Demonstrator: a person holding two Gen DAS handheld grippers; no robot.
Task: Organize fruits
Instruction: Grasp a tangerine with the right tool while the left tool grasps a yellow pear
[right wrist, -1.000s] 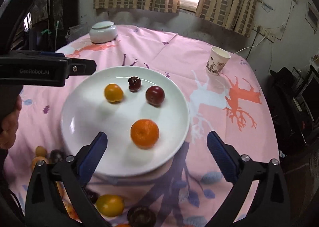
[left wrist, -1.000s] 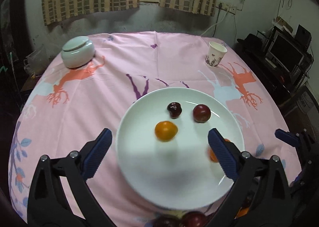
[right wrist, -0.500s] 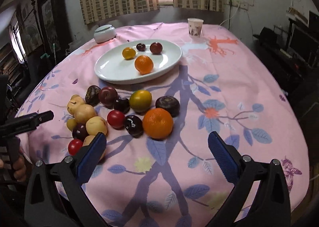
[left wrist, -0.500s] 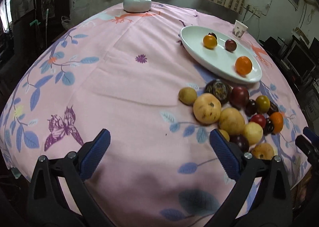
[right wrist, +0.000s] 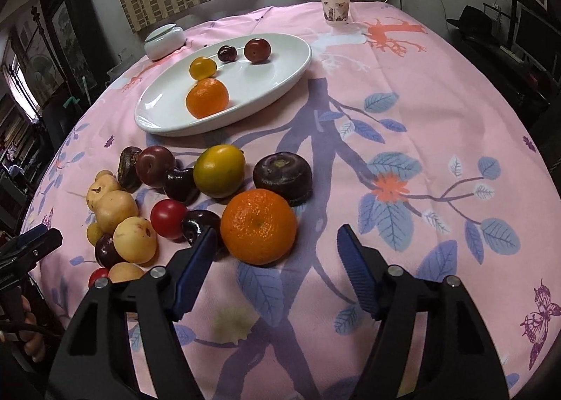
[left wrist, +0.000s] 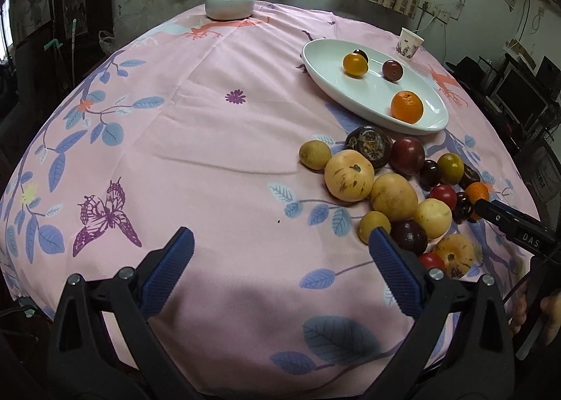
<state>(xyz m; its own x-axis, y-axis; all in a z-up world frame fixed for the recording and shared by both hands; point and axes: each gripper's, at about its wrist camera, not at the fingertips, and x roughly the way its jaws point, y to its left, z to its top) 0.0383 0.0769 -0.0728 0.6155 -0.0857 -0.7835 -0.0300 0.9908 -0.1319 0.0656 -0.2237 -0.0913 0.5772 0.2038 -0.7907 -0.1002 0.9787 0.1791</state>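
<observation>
Fruits (right wrist: 168, 203) lie heaped on the desk (right wrist: 403, 119) beside the plate (right wrist: 280, 77). Right gripper (right wrist: 273, 252) is closing, empty, around the orange (right wrist: 258, 226); next it must grip it. Left gripper (left wrist: 280, 252) stands open.

The left gripper (left wrist: 280, 249) hangs over bare pink tablecloth (left wrist: 210, 140), its jaws wide apart with nothing between them. To its right lies a heap of fruits (left wrist: 392, 189), yellow, dark red and purple. Behind the heap a white plate (left wrist: 326, 70) holds an orange (left wrist: 406, 107) and three smaller fruits. A paper cup (left wrist: 408, 44) and a lidded bowl (left wrist: 229, 3) stand far back.
</observation>
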